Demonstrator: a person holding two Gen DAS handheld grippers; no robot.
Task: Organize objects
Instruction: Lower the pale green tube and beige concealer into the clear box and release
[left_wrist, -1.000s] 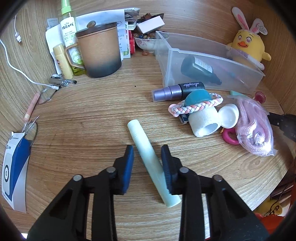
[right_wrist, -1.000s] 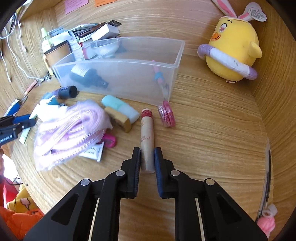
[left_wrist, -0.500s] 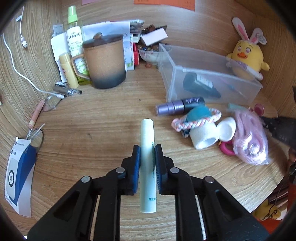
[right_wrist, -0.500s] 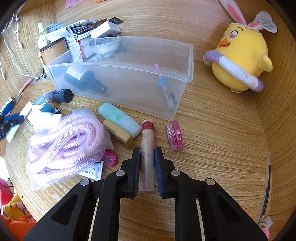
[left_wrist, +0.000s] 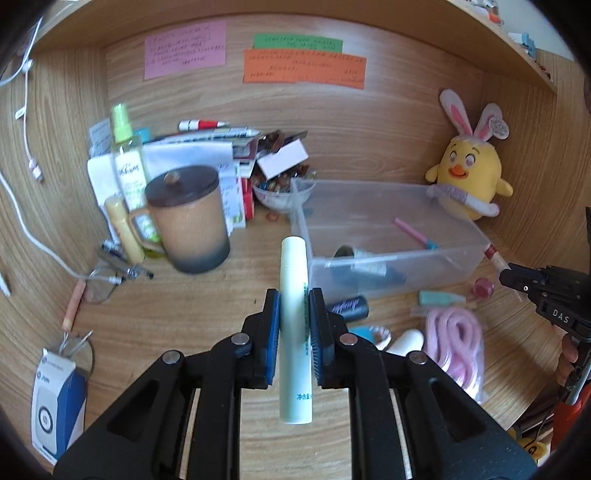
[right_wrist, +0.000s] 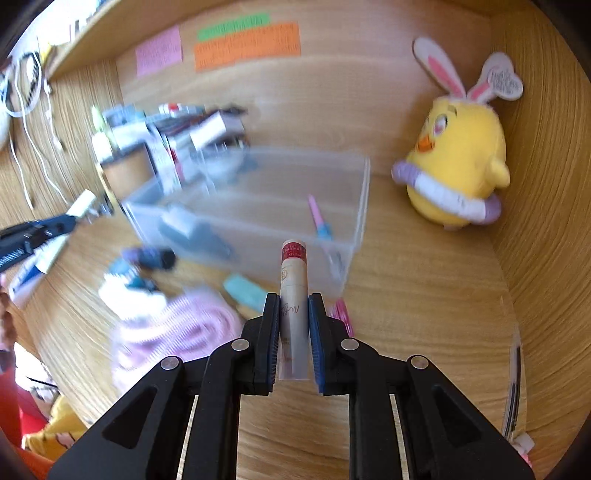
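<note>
- The left hand-held gripper (left_wrist: 293, 325), open around it a second ago, now clamps the pale green tube (left_wrist: 294, 325) and has lifted it off the worktop (left_wrist: 229, 295).
- The right hand-held gripper (right_wrist: 293, 332) stays clamped on the beige red-capped tube (right_wrist: 293, 306), also raised; both look ready for the clear plastic bin (left_wrist: 388, 258).

Wood-grain desk (left_wrist: 229, 295), clear glossy plastic bin (left_wrist: 388, 236), matt pale-green tube (left_wrist: 293, 295), plush yellow chick (right_wrist: 458, 166).

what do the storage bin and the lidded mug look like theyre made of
Storage bin: clear, smooth plastic, going by the dark bottle and pink stick visible through its walls. Lidded mug: probably matte ceramic or stoneware, with a speckled tan body shading to dark grey at the base; its dark brown lid could be wood or glazed ceramic.
</note>
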